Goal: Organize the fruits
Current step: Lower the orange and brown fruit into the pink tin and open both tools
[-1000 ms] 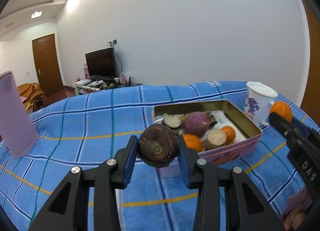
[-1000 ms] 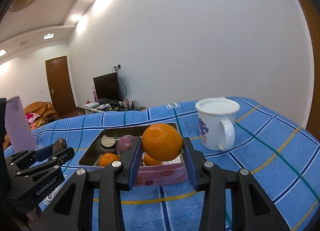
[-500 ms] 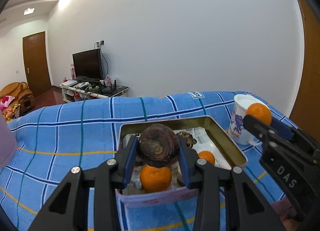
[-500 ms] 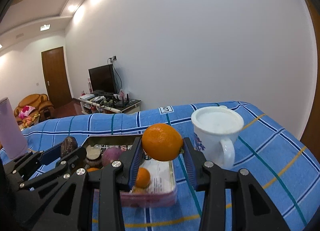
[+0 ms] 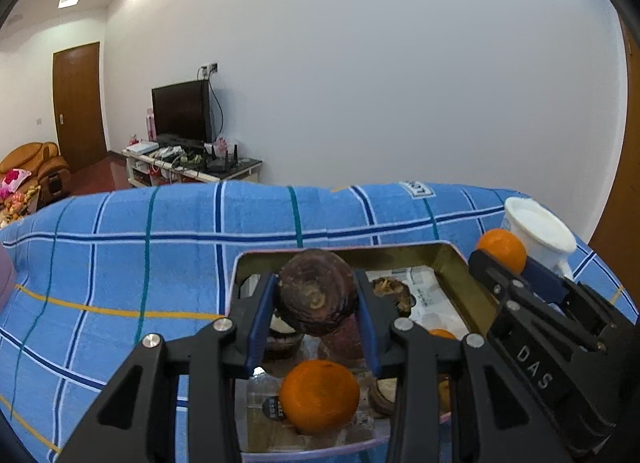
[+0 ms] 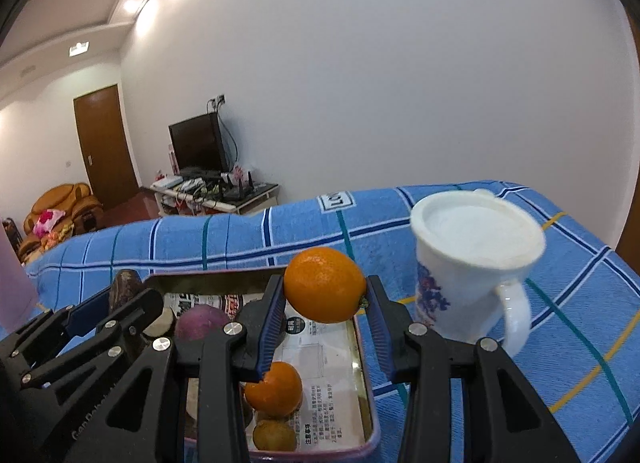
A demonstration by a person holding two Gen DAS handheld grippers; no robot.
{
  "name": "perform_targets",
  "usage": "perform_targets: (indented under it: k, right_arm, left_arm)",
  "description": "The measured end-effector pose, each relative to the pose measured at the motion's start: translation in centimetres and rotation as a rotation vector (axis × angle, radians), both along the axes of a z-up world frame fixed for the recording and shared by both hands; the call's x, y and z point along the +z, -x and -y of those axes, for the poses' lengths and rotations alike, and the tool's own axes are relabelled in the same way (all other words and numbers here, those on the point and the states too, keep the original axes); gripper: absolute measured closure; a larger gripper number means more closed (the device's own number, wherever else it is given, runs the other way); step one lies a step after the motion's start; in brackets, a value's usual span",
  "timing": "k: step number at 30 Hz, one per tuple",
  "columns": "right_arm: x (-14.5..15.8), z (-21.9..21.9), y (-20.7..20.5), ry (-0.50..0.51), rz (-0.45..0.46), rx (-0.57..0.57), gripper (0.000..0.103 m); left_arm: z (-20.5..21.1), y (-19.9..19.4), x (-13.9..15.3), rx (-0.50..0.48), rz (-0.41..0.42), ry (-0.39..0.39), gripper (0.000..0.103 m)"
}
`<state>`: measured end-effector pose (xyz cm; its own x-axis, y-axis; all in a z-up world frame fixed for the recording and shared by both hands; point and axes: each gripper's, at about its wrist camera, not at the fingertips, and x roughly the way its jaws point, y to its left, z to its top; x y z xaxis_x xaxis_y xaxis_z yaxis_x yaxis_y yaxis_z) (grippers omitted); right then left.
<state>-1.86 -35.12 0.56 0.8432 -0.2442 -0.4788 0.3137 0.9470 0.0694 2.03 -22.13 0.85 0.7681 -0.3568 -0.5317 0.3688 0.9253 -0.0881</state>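
My left gripper (image 5: pixel 316 313) clamps a dark brown root (image 5: pixel 316 295) above the tin tray (image 5: pixel 452 263), which holds oranges (image 5: pixel 319 396) and a purple root (image 6: pixel 200 323). My right gripper (image 6: pixel 326 325) clamps an orange (image 6: pixel 325 284) over the tray's edge, beside the white mug (image 6: pixel 472 263).

Left tongs (image 5: pixel 316 299): we have carried the dark fruit (image 5: pixel 316 291) from beside the tin (image 5: pixel 456 263) to above it.
Right tongs (image 6: pixel 325 303): our orange (image 6: pixel 325 285) now hangs over the tin's right edge — nearer the mug (image 6: pixel 472 263).
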Motion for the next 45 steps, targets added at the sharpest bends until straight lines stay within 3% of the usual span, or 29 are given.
perform_targets:
  k: [15,24,32,38,39,41,43,45]
  right_arm:
    - [-0.4,-1.1,-1.6,0.032,-0.044,0.077,0.06]
    - [-1.0,-0.6,-2.3,-0.024,-0.072,0.125,0.06]
    - [-1.2,-0.1,-2.6,-0.068,-0.069,0.162,0.06]
    - [-0.8,-0.2,-1.9,-0.063,-0.019,0.172,0.056]
    - [-0.8,-0.1,-1.7,-0.069,-0.007,0.174,0.047]
    - [-0.5,0.0,-1.1,-0.079,0.035,0.173,0.036]
    - [0.0,0.1,-0.1,-0.073,0.097,0.149,0.036]
    - [0.6,0.2,0.8,-0.063,0.146,0.121,0.035]
  left_arm:
    - [0.6,-1.3,-1.1,0.007,-0.056,-0.035,0.063]
    - [0.4,-1.7,-1.3,0.014,-0.076,-0.039,0.063]
    - [0.2,-1.7,-1.4,0.015,-0.079,-0.034,0.063]
    - [0.2,-1.7,-1.4,0.011,-0.079,-0.036,0.063]
    - [0.2,-1.7,-1.4,0.011,-0.075,-0.04,0.059]
    - [0.5,-1.4,-1.3,0.008,-0.06,-0.059,0.048]
    - [0.6,-0.9,-1.0,0.016,-0.029,-0.074,0.026]
    - [0.5,-0.1,-0.5,0.02,0.024,-0.069,0.014]
